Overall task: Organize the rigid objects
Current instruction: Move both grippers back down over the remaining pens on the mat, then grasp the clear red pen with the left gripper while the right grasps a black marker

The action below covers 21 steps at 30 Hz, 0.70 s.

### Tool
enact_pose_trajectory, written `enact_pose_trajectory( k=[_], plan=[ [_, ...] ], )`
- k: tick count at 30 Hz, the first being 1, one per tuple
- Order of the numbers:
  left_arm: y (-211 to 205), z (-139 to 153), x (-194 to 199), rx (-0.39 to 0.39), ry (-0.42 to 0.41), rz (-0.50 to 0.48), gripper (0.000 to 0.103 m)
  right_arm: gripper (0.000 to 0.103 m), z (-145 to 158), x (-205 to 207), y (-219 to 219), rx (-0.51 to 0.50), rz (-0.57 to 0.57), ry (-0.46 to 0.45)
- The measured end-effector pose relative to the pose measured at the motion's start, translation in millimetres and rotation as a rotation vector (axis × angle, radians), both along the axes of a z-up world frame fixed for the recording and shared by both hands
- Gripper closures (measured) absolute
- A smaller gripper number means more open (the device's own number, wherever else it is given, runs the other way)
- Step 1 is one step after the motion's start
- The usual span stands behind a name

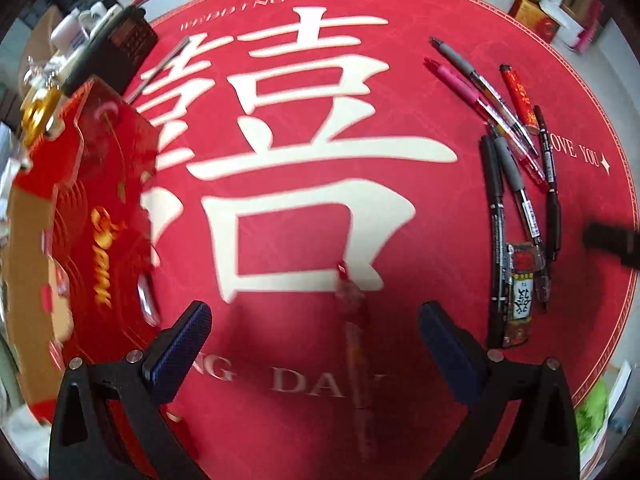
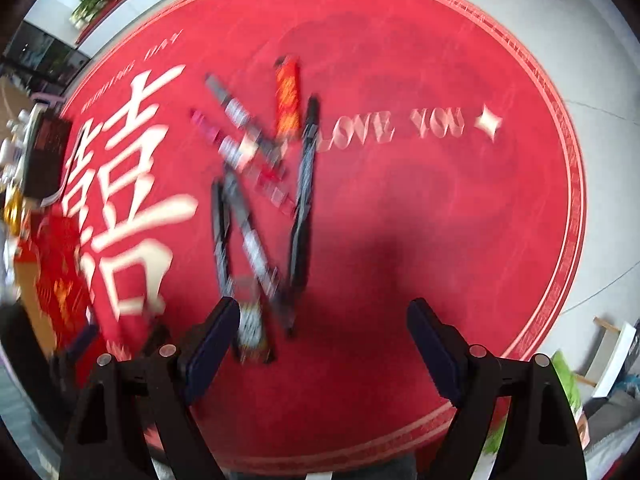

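Pens (image 1: 516, 184) heaped on right side of round red mat (image 1: 304, 208), beside "LOVE YOU" lettering. Left claw (image 1: 316, 332) spread wide, empty, above blurred pen (image 1: 356, 340). Right claw (image 2: 324, 328) released, near heap. Red box (image 1: 92, 224) at mat's left edge.

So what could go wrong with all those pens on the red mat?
1. The pens lie crossed over each other in a pile, so closing on one may drag or scatter its neighbours.
2. One blurred pen lies alone between the open left gripper fingers; it may roll away if nudged.
3. The right gripper, also open, sits right at the pile's near end, and a finger could bump the pens before grasping.
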<state>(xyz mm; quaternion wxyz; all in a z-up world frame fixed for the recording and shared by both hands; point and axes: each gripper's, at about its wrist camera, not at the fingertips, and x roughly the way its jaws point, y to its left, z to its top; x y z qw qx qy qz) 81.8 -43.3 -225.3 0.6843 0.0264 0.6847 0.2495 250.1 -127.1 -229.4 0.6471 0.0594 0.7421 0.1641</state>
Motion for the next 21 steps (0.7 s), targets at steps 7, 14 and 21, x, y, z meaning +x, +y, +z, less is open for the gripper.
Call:
enact_pose_trajectory(
  k=[7,14,21],
  plan=[
    [-5,-16,-5,-0.019,-0.006,0.068,0.000,0.034,-24,22,18,-0.012,0.078,-0.004],
    [-3,-13,-23,-0.076,-0.085,0.206,0.000,0.051,-30,12,46,-0.063,0.179,-0.046],
    [-11,-10,-32,-0.049,-0.134,0.221,0.000,0.056,-24,2,66,-0.102,0.239,-0.087]
  ],
)
